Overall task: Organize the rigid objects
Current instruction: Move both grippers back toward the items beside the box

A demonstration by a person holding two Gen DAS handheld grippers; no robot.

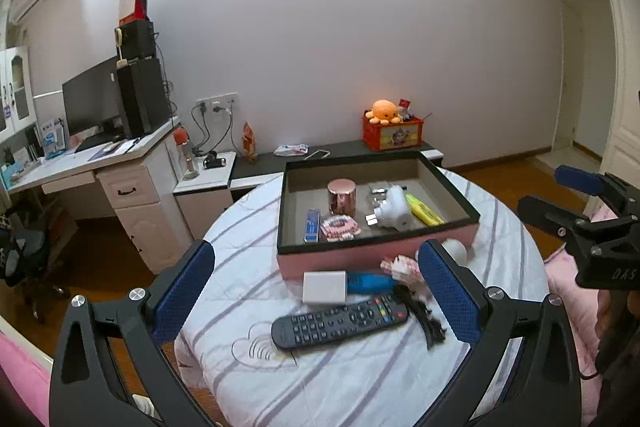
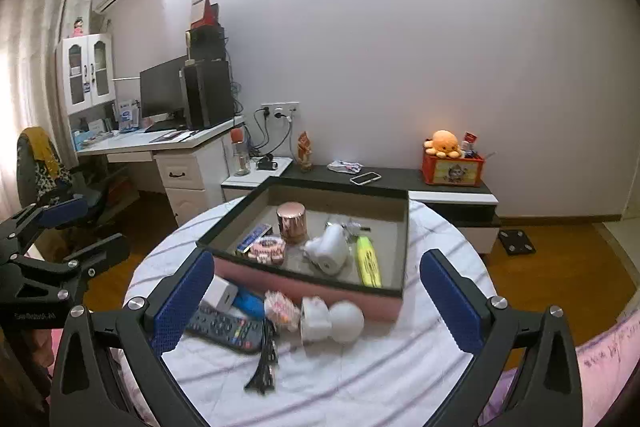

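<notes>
Left gripper (image 1: 316, 291): jaws wide apart, empty, above round bench with striped white cloth (image 1: 248, 379). Black remote control (image 1: 340, 321) lies just before pink-walled black-rimmed tray (image 1: 376, 255), long axis left-right, button end pointing right. Likely next pick: come down square across narrow width, pinch mid-body, keep level into tray. White square box (image 1: 324, 287), blue cylinder (image 1: 370, 283) touching behind. Right gripper (image 2: 316, 301): jaws wide apart, empty, near white bulb-shaped lamp (image 2: 346, 321).

My left wrist camera looks down across the pink box (image 1: 376, 215) from its near-left; my right wrist camera faces it from near-right. Both share it.
</notes>
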